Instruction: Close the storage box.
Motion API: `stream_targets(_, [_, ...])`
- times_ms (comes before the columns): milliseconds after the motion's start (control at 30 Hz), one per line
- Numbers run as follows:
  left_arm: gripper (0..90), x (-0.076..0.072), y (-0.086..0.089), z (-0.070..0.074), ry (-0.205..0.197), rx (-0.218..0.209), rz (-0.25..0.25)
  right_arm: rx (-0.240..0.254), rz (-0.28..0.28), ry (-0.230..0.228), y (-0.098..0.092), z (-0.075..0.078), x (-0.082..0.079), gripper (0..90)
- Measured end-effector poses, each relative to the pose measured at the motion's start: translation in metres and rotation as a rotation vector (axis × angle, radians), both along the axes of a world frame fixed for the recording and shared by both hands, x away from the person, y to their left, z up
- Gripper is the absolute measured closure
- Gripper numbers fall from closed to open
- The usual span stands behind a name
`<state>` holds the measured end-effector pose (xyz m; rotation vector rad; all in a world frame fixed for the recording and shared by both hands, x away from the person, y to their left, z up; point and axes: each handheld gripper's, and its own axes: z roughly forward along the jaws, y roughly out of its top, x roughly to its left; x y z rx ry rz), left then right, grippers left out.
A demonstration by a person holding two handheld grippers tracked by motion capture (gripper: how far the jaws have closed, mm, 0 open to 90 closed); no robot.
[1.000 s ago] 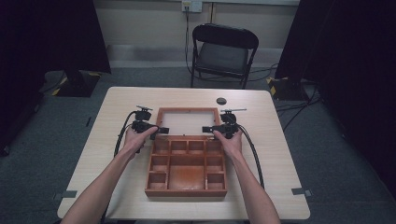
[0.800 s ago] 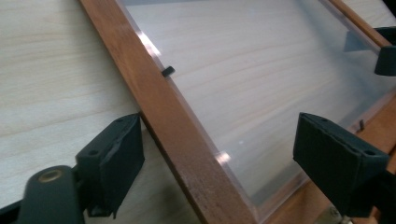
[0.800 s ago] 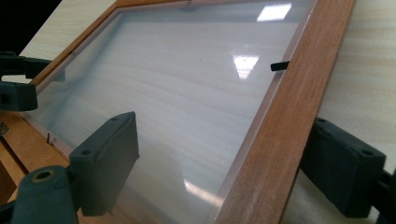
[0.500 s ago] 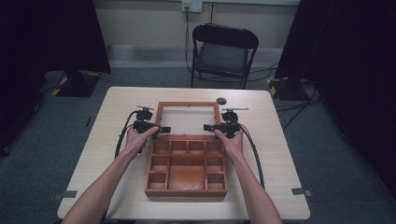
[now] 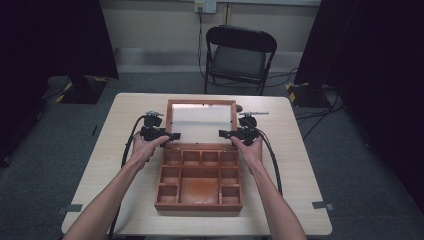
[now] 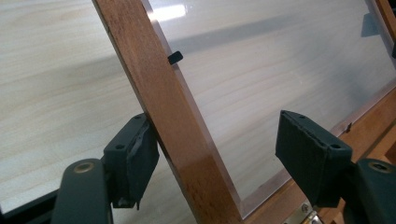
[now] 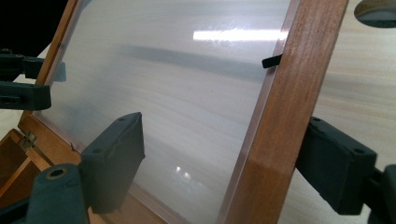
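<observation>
1. The left gripper [image 5: 172,136] is set astride the left rail of the lid [image 5: 202,120]. Its jaws have just been closing, with the rail between them; in the left gripper view one pad [image 6: 135,158] is against the rail's outer face, the other stands clear over the pane, so nothing is pinched.
2. The right gripper [image 5: 223,133] is spread across the lid's right rail in the same way, one pad [image 7: 338,170] close to or on the outer face, the other off the pane.
3. The lid is raised, tilted up from its hinge at the far edge of the wooden box [image 5: 199,180], which lies mid-surface [image 5: 295,165].
4. The rails run away from both grippers, towards the lid's free edge; each hand is equally near its own side.
5. The gripper views give pad contact and a brass hinge [image 7: 29,138]; the high view gives the box's compartments and a chair [image 5: 239,55] beyond.
</observation>
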<state>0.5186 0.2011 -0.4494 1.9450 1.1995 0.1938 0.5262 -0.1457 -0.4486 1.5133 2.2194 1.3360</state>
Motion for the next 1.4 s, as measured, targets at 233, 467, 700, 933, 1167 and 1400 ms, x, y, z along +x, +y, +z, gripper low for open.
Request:
stream_targets(233, [31.2, -0.003, -0.001, 0.007, -0.026, 0.005, 0.005, -0.013, 0.005, -0.026, 0.0, 0.008, -0.005, 20.1])
stream_targets(467, [32.0, -0.006, 0.0, 0.015, -0.042, -0.006, 0.001, 0.001, 0.01, -0.049, -0.002, 0.017, -0.009, 21.6])
stream_targets(700, [30.8, -0.008, 0.003, 0.019, -0.051, -0.03, -0.014, 0.016, 0.012, -0.055, -0.007, 0.023, -0.009, 28.4])
stream_targets(933, [32.4, -0.014, 0.005, 0.026, -0.068, -0.038, -0.023, 0.045, 0.012, -0.087, -0.01, 0.032, -0.01, 31.1])
stream_targets(1167, [32.3, -0.017, 0.007, 0.029, -0.087, -0.04, -0.039, 0.051, 0.015, -0.097, -0.012, 0.035, -0.011, 33.4])
stream_targets(1400, [32.7, -0.021, 0.009, 0.033, -0.1, -0.04, -0.058, 0.076, 0.014, -0.124, -0.014, 0.041, -0.012, 37.1])
